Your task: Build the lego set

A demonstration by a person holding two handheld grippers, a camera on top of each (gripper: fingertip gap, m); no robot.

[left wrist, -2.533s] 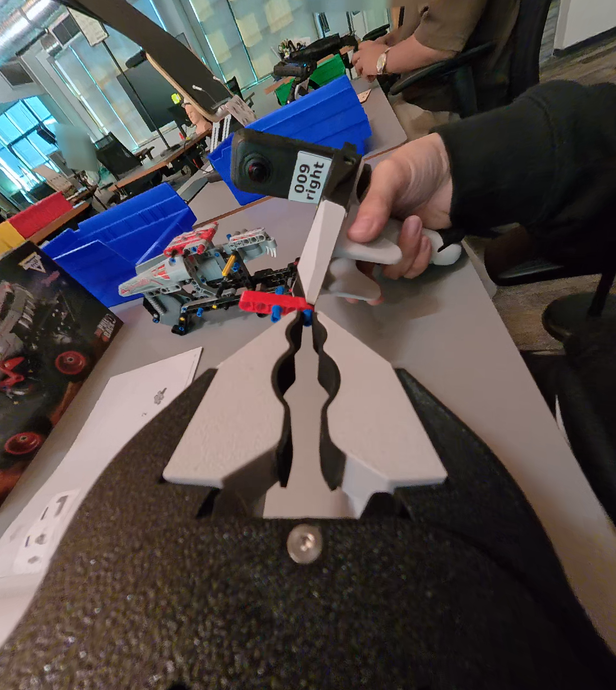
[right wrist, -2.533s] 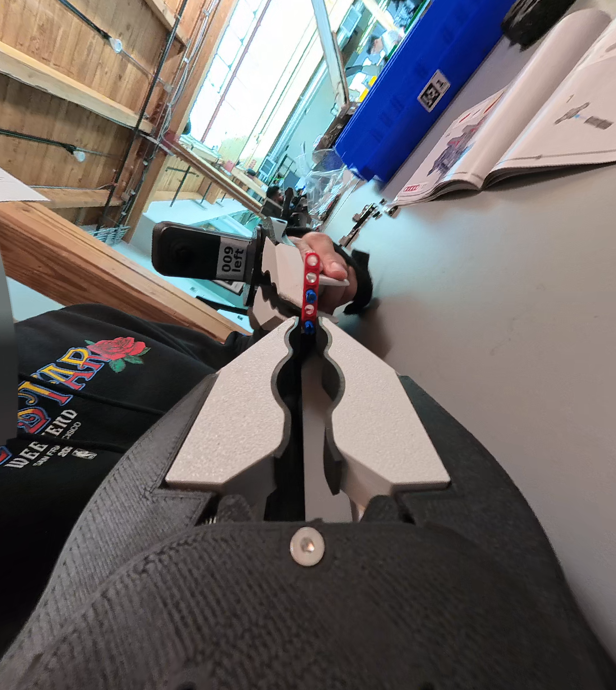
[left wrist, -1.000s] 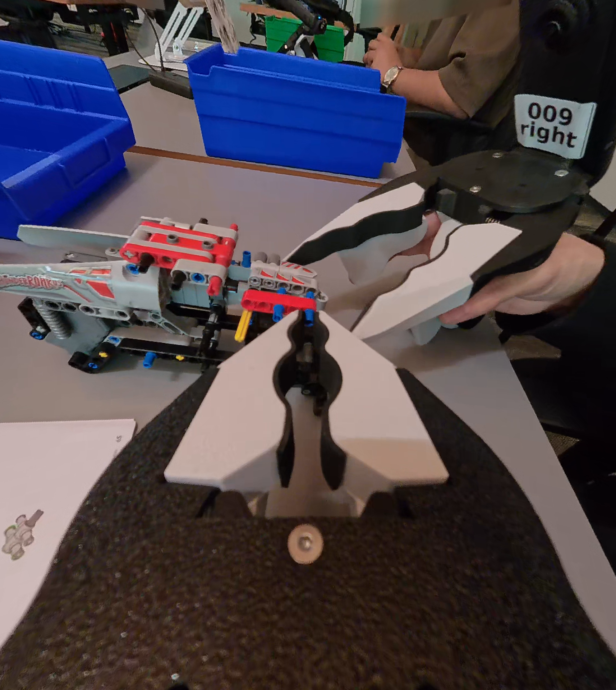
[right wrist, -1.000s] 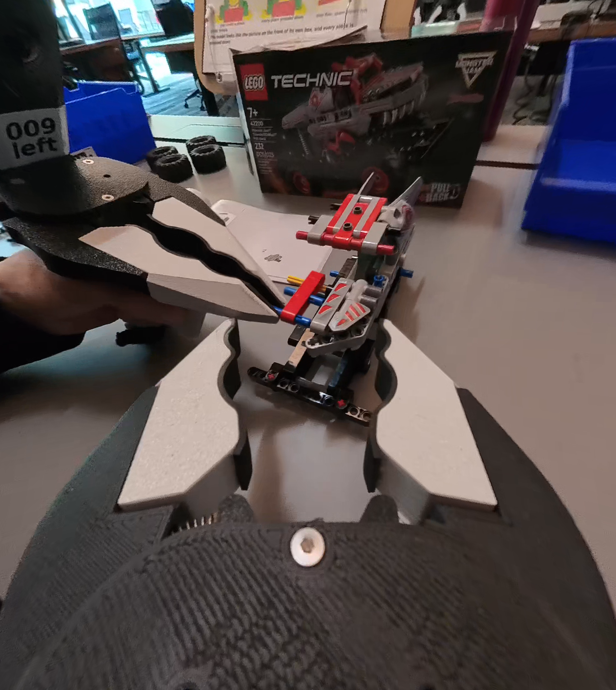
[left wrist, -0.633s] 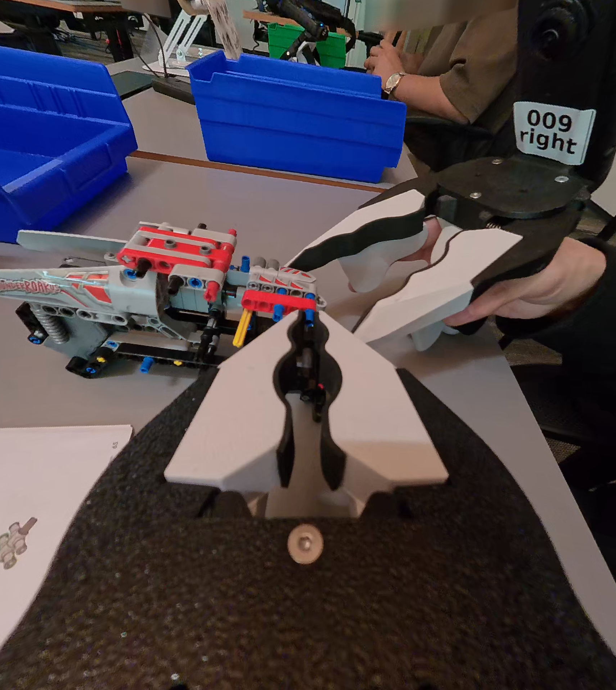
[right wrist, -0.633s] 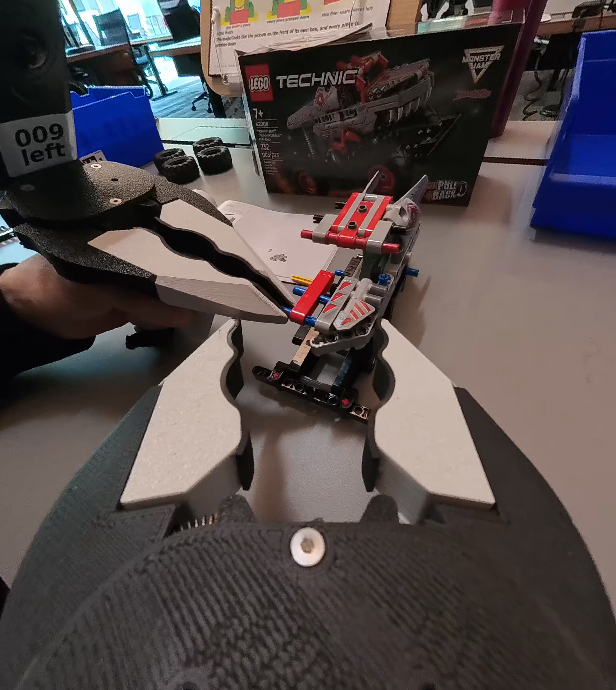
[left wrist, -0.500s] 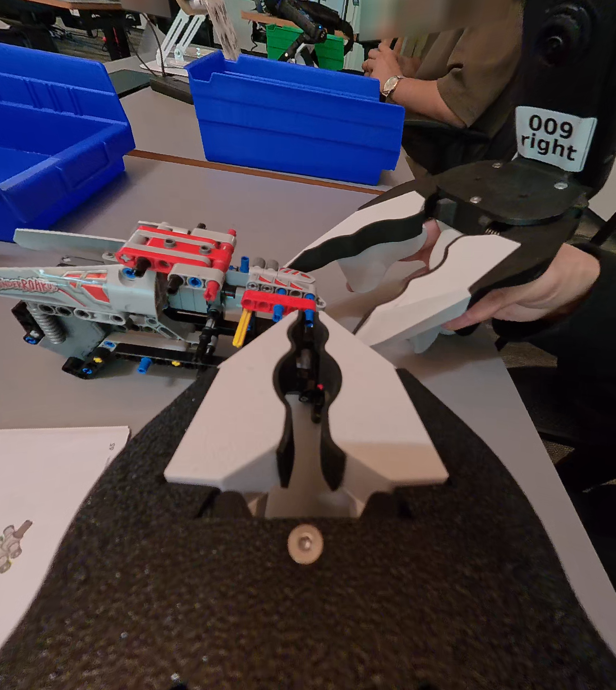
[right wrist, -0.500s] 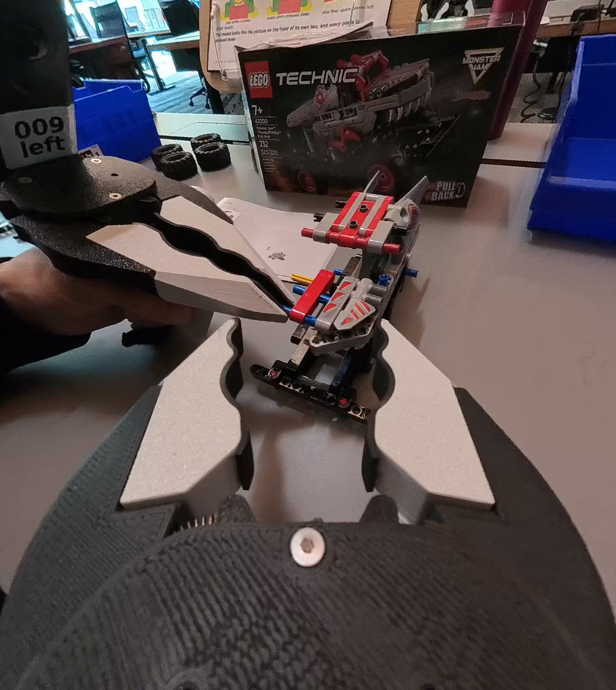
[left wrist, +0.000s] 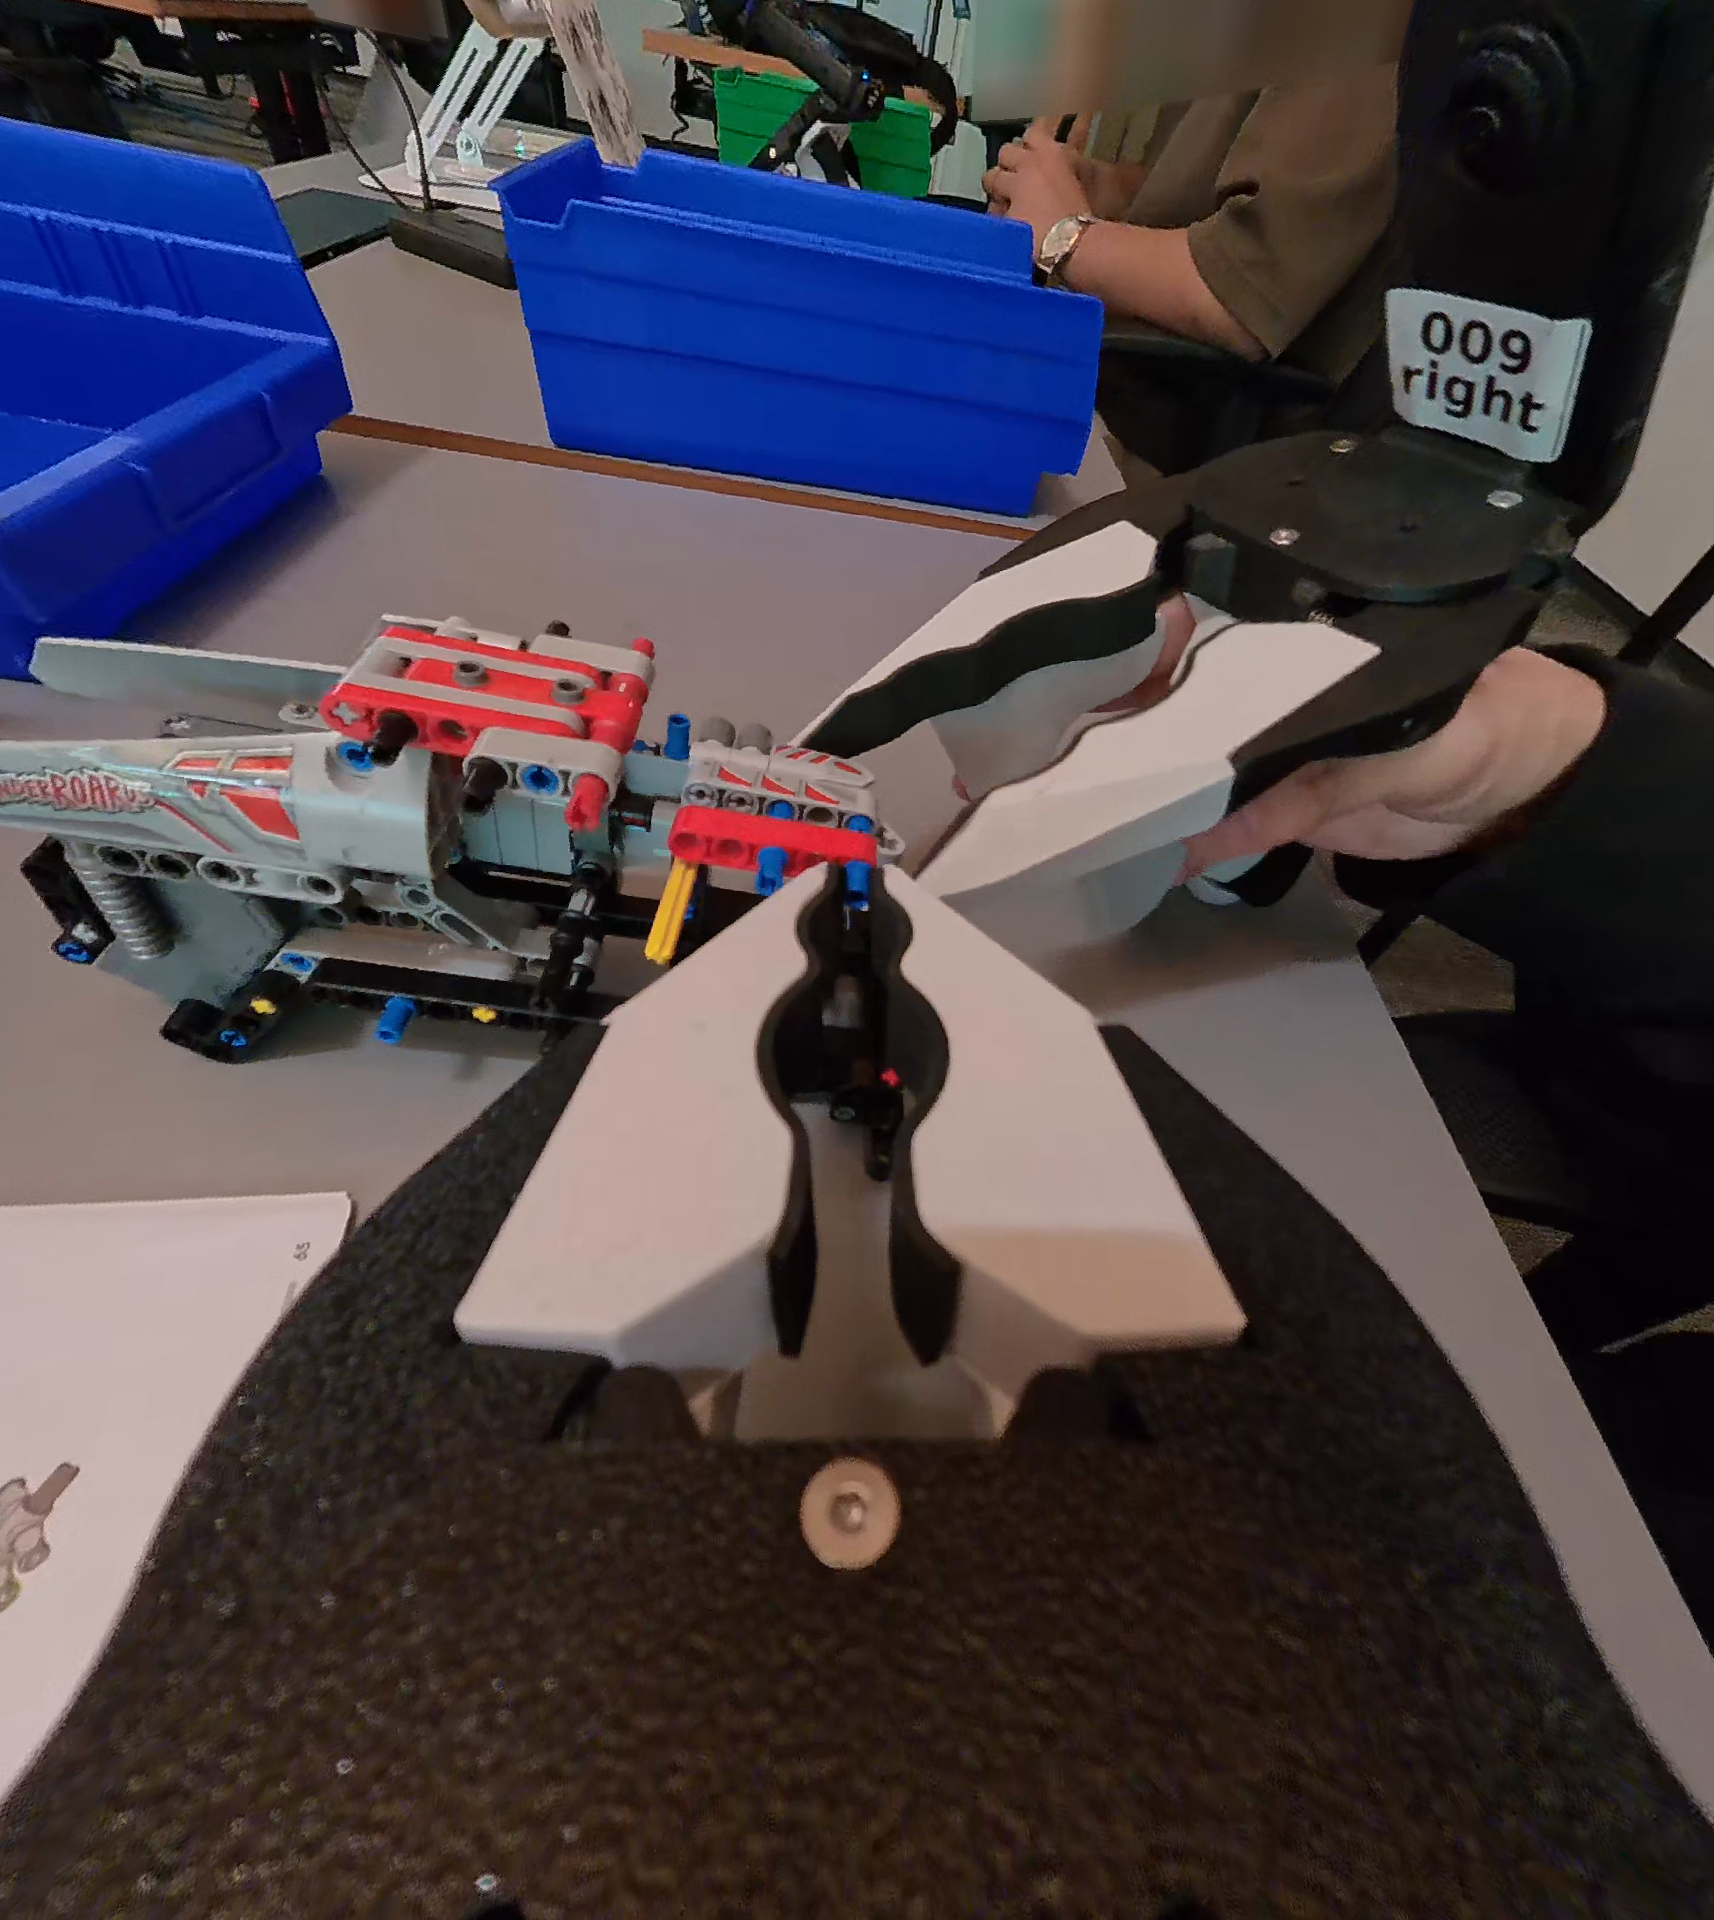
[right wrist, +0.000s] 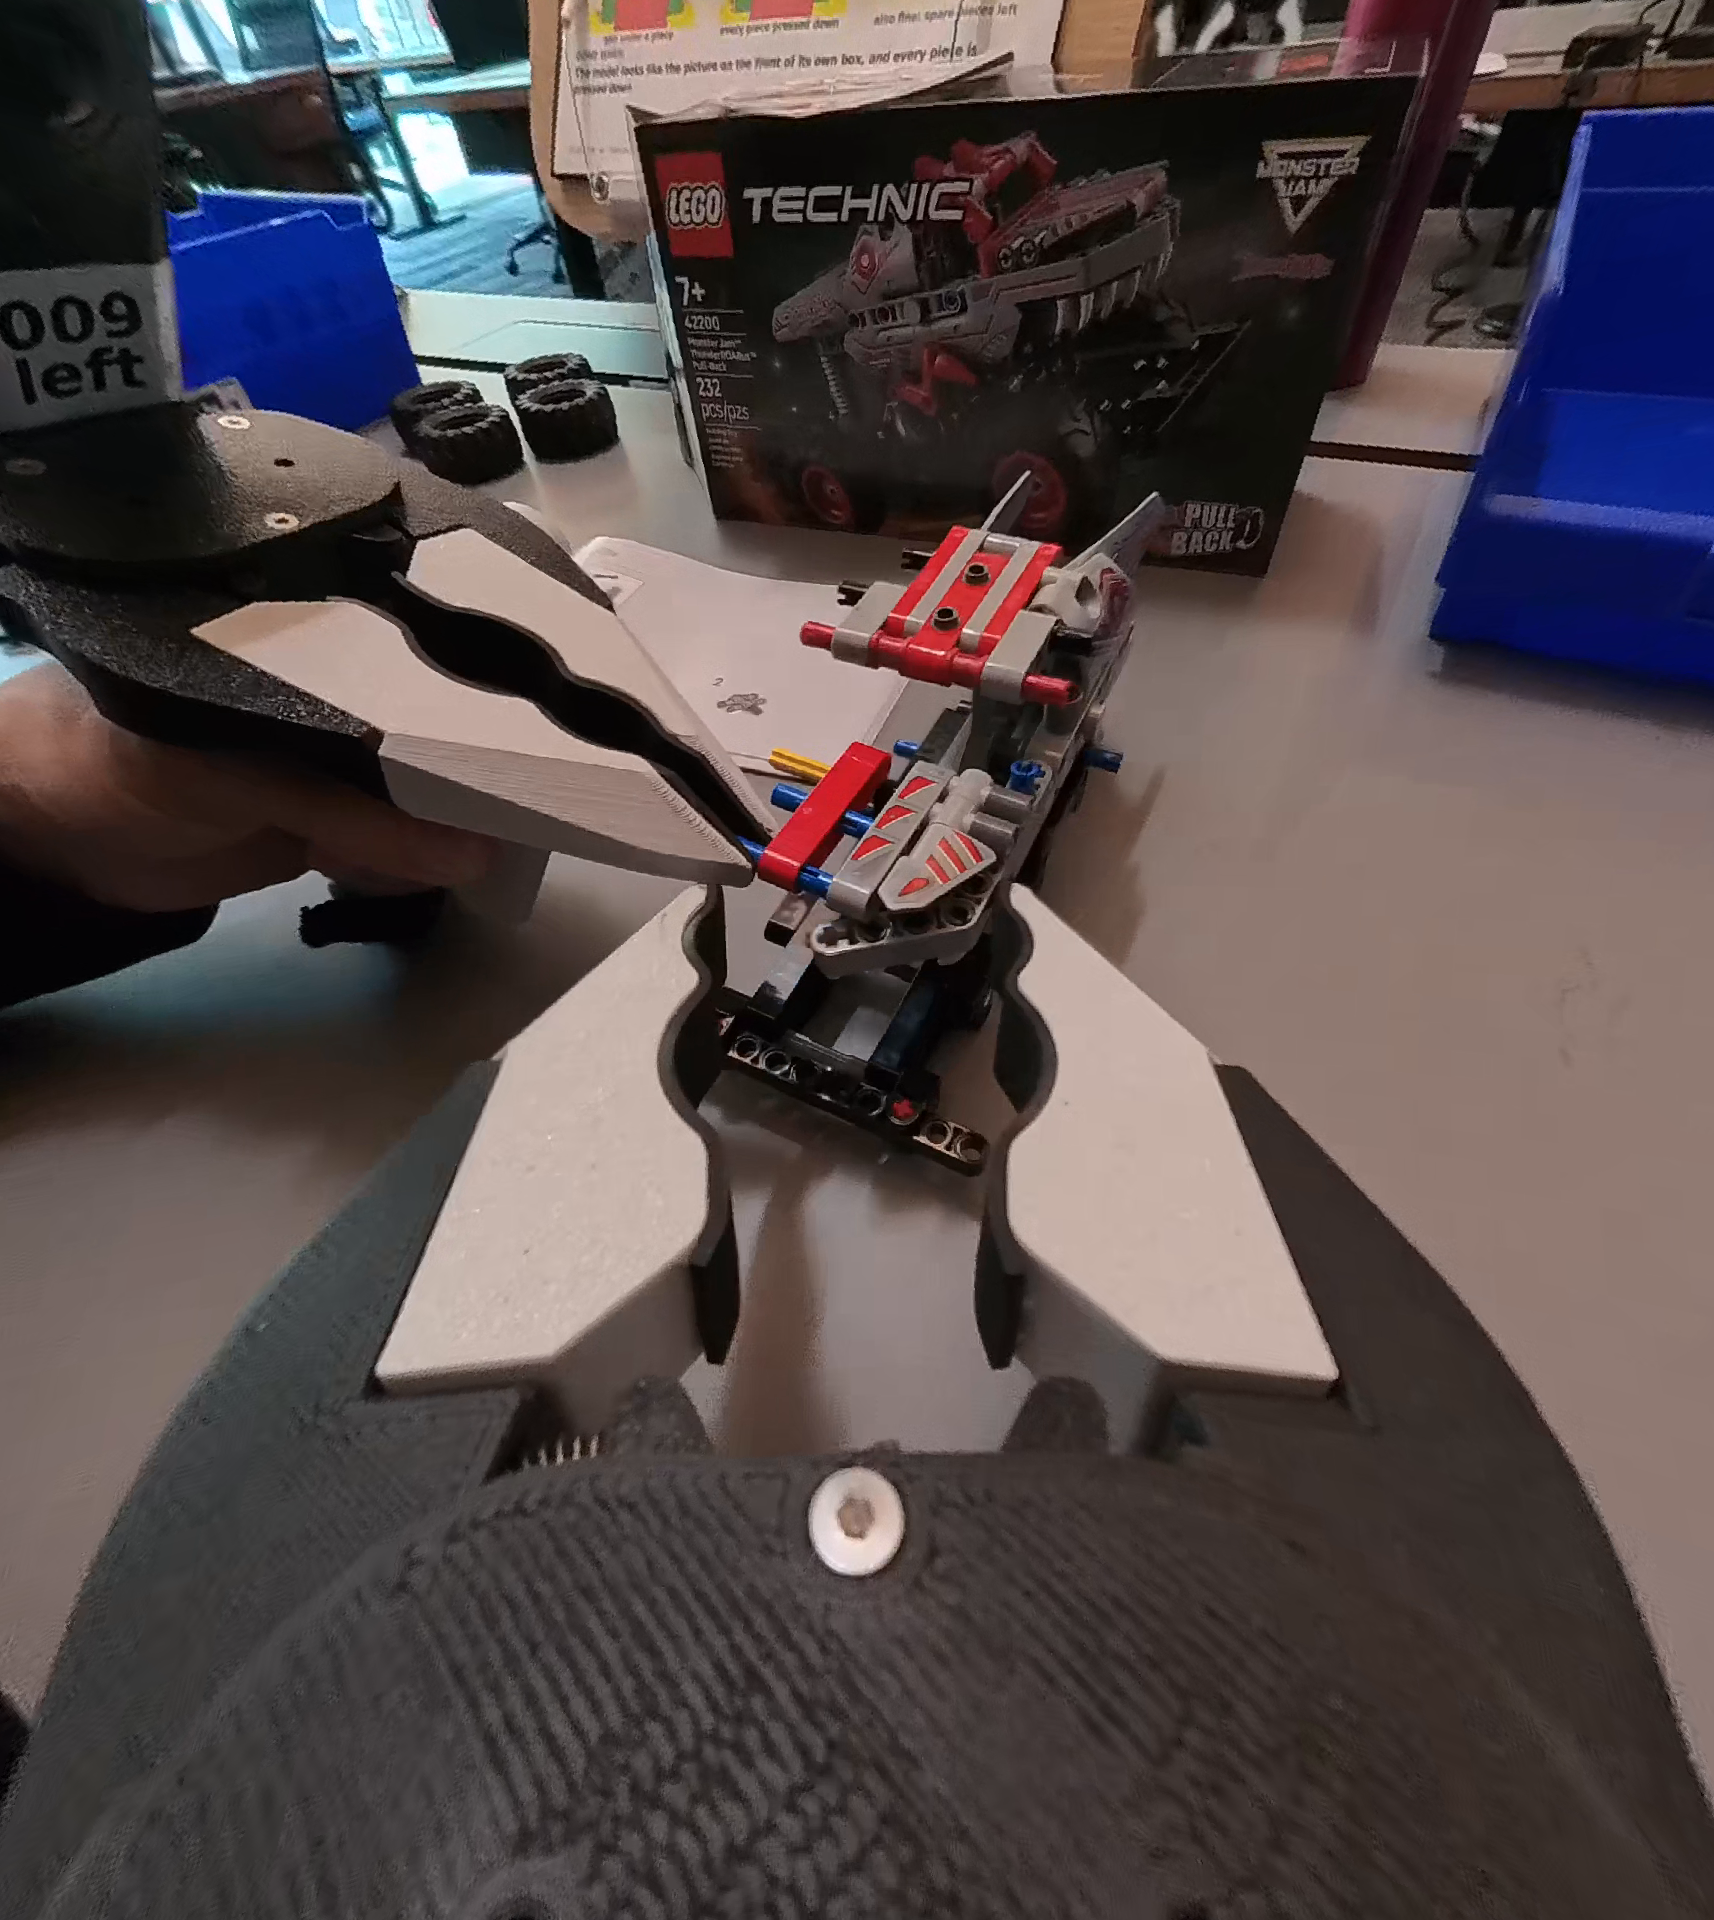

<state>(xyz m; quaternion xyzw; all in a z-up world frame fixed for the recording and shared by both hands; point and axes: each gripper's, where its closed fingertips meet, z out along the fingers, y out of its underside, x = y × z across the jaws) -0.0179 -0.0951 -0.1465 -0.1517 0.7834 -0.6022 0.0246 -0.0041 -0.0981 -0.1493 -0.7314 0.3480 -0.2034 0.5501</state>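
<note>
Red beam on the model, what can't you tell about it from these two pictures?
- Whether the red beam is fully seated: its blue pegs still show, right wrist view.
- Exact grip: the left tongs hide their contact, left wrist view.
- The model nose: cut off by the left edge.

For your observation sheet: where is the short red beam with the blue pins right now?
In the right wrist view the red beam sits against the near left side of the lego model, pinched by a pin at the left gripper tips, ahead of the open right gripper.

This is an office: behind the blue bin (left wrist: 791,312) a person (left wrist: 1196,208) sits at a desk, with more desks beyond.
</note>
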